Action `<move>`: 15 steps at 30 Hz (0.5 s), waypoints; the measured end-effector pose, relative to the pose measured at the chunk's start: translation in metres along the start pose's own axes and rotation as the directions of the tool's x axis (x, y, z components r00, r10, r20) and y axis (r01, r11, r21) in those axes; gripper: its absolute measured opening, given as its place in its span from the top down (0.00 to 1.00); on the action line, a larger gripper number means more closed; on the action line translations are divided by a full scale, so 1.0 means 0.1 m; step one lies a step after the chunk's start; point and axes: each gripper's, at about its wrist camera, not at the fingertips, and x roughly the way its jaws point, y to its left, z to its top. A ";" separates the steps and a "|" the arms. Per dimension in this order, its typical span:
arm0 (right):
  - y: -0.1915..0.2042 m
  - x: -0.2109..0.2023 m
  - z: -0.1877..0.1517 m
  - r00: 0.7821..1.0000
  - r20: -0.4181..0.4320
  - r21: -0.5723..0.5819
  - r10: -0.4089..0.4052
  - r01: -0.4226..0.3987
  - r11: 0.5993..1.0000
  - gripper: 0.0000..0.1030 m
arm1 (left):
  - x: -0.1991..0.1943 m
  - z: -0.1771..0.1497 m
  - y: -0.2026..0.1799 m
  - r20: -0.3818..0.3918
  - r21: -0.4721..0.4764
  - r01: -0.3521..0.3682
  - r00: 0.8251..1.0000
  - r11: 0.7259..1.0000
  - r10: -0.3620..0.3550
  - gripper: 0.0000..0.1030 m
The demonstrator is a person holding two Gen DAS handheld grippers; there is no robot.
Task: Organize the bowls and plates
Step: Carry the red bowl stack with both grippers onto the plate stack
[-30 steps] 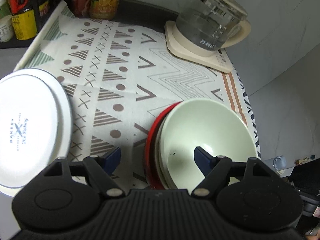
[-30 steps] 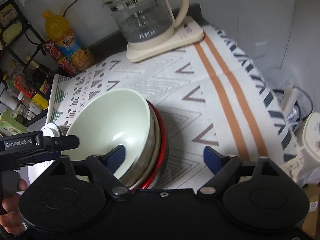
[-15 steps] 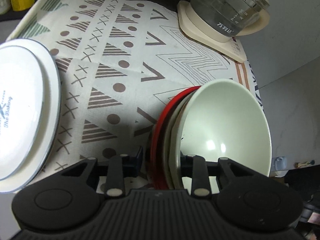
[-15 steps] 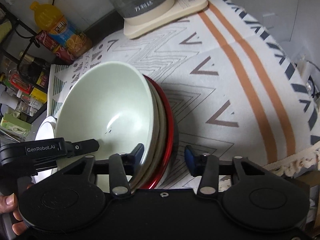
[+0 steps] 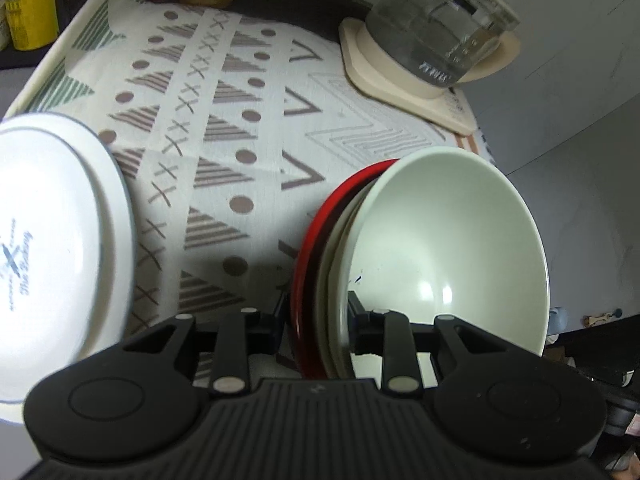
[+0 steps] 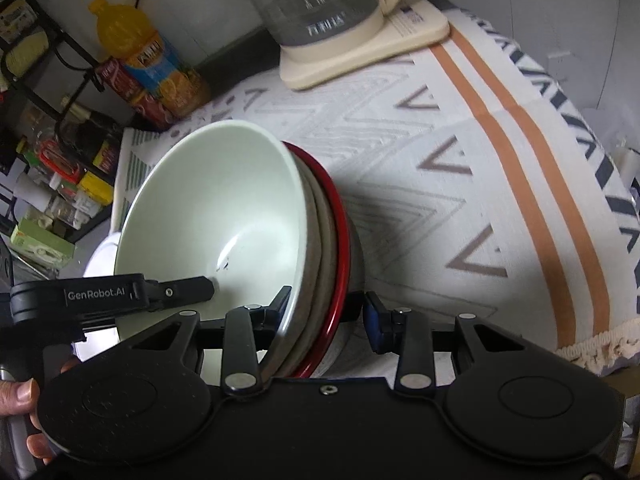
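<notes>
A stack of bowls point(image 5: 448, 240) sits on the patterned cloth: a pale green bowl on top, beige ones under it, a red bowl point(image 5: 308, 248) at the bottom. My left gripper point(image 5: 316, 316) is shut on the stack's near rim, one finger inside the green bowl and one outside the red one. On the opposite side of the stack point(image 6: 216, 208), my right gripper point(image 6: 326, 312) is shut on the rim the same way. In the right wrist view the left gripper's finger point(image 6: 188, 290) lies inside the green bowl. A pile of white plates point(image 5: 52, 248) lies to the left.
A glass kettle on a cream base point(image 5: 432, 40) stands at the back of the cloth point(image 5: 240, 120). An orange juice bottle point(image 6: 148, 56) and a red can point(image 6: 132, 96) stand by a shelf of jars point(image 6: 48, 152). The cloth's fringed edge point(image 6: 592, 344) hangs off the table at the right. A hand point(image 6: 16, 396) holds the left tool.
Both grippers went from wide open around the stack's rim to shut on it. Both cameras have come a little closer to the bowls.
</notes>
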 end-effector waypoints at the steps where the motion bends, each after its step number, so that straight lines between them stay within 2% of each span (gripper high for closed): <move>1: 0.04 -0.02 0.02 1.000 0.010 0.000 0.002 -0.002 1.000 0.65 | -0.05 0.03 0.02 0.005 0.000 0.006 1.000 1.000 -0.006 0.73; 8: 0.39 -0.13 0.08 0.998 0.059 0.003 0.011 -0.011 1.000 0.65 | -0.41 0.22 0.21 0.053 0.010 0.017 0.998 1.000 -0.017 0.73; 12: 0.61 -0.15 0.12 0.997 0.065 0.040 0.040 -0.043 0.998 0.65 | -0.66 0.31 0.35 0.095 0.023 0.008 0.995 1.000 -0.011 0.73; 15: 0.82 -0.17 0.13 0.995 0.082 0.013 0.050 -0.051 0.999 0.65 | -0.81 0.36 0.51 0.114 0.009 0.009 0.993 1.000 -0.010 0.73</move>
